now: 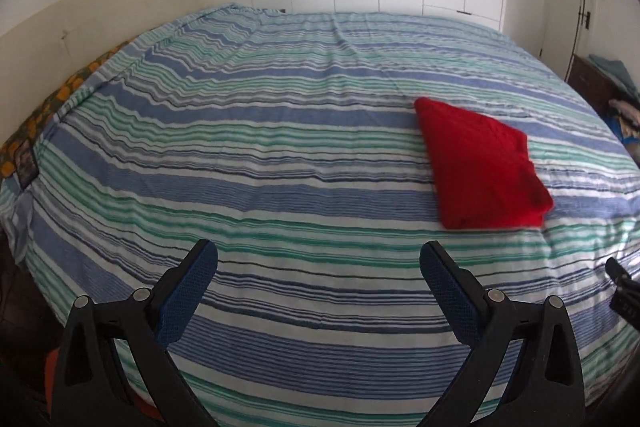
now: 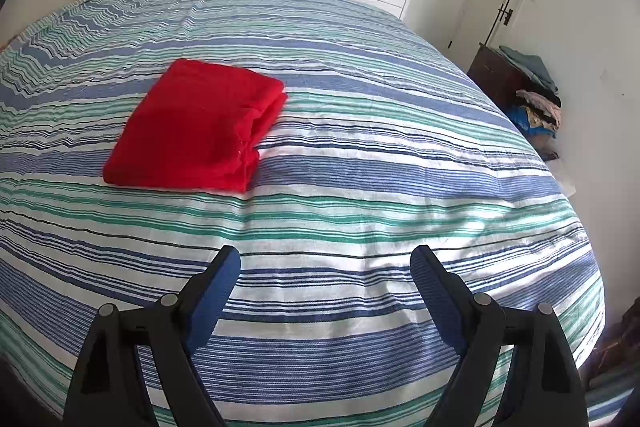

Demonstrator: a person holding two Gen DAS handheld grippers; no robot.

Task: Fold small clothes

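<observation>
Lying folded into a neat square on the bedspread [image 2: 360,155], the red garment [image 2: 196,127] at ten o'clock looks finished, while left gripper [image 1: 319,267] and right gripper [image 2: 325,263] hang wide and empty.

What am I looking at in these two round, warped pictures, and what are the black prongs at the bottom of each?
There is no robot arm here. A person holds a hand-operated two-finger tool in each hand, and each tool carries a wide-angle camera looking forward along its fingers, which is why the pictures bulge.

One picture comes from the left tool, the other from the right tool. The black prongs with blue pads are each tool's own fingers, seen from behind. Both tools are spread open, hold nothing, and hover over the near part of the bed.

The surface is a bed with a striped blue, green and white cover. On it lies one red garment, already folded into a neat rectangle; it shows at the right in the left tool's picture. Neither tool touches it.
</observation>
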